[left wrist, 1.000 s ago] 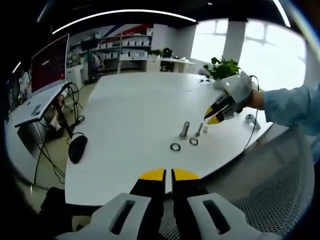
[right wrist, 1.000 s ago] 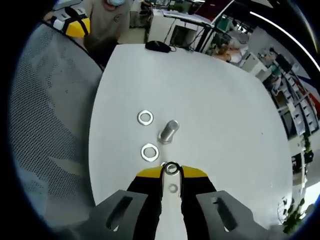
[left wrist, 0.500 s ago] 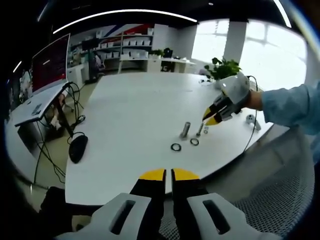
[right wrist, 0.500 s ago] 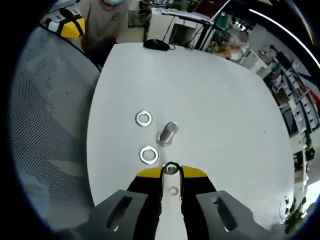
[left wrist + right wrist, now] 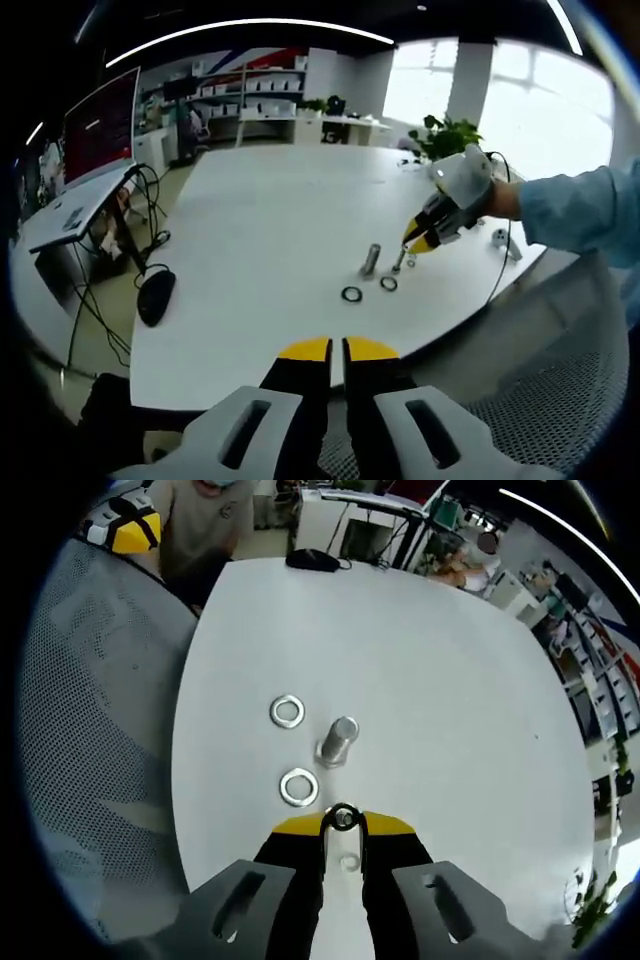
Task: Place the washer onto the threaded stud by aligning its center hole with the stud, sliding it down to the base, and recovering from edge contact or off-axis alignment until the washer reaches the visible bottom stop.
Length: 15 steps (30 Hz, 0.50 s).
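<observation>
The washer is a small dark ring pinched between the yellow tips of my right gripper, which is shut on it. Just ahead of those tips an upright metal stud stands on the white table. In the left gripper view the right gripper hovers over the table, just right of the stud and above a thinner bolt. My left gripper is shut on nothing and hangs back from the table's near edge.
Two loose washers lie left of the stud. A black mouse sits at the table's left edge. A mesh chair back stands beside the table. A person's gloved hand and blue sleeve hold the right gripper.
The right gripper, still holding the washer, has drifted slightly left and closer to the stud. The left gripper has stayed put.
</observation>
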Each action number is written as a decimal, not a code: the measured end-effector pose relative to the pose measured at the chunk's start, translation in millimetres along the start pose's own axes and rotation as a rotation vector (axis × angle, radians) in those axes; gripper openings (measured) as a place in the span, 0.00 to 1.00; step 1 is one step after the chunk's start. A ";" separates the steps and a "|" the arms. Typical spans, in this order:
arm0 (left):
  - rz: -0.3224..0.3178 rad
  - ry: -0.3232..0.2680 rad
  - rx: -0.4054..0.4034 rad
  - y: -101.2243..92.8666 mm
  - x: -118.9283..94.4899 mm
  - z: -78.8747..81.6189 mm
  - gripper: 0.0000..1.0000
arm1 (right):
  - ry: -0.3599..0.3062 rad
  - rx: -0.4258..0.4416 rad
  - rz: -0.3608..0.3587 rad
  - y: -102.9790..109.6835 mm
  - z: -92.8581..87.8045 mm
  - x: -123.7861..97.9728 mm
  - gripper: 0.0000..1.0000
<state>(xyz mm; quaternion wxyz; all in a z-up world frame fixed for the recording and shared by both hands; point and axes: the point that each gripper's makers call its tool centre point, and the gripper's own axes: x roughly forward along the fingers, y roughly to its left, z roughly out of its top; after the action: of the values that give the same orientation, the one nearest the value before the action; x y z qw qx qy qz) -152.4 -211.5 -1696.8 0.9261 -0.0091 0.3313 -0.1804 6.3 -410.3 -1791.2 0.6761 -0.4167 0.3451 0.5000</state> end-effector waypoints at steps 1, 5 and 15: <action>0.000 0.000 0.000 0.0 0.0 0.0 0.02 | 0.004 0.001 -0.001 -0.4 -0.8 0.1 0.14; 0.001 0.000 -0.001 0.1 0.0 0.0 0.02 | 0.010 0.002 0.012 1.3 -4.0 2.2 0.14; 0.003 0.001 -0.003 0.4 0.0 -0.3 0.02 | 0.032 -0.009 0.027 3.8 -7.2 11.9 0.14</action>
<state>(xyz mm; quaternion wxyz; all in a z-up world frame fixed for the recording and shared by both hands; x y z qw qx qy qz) -152.4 -211.1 -1697.1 0.9262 -0.0097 0.3319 -0.1787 5.4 -411.6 -1805.5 0.6617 -0.4230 0.3595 0.5040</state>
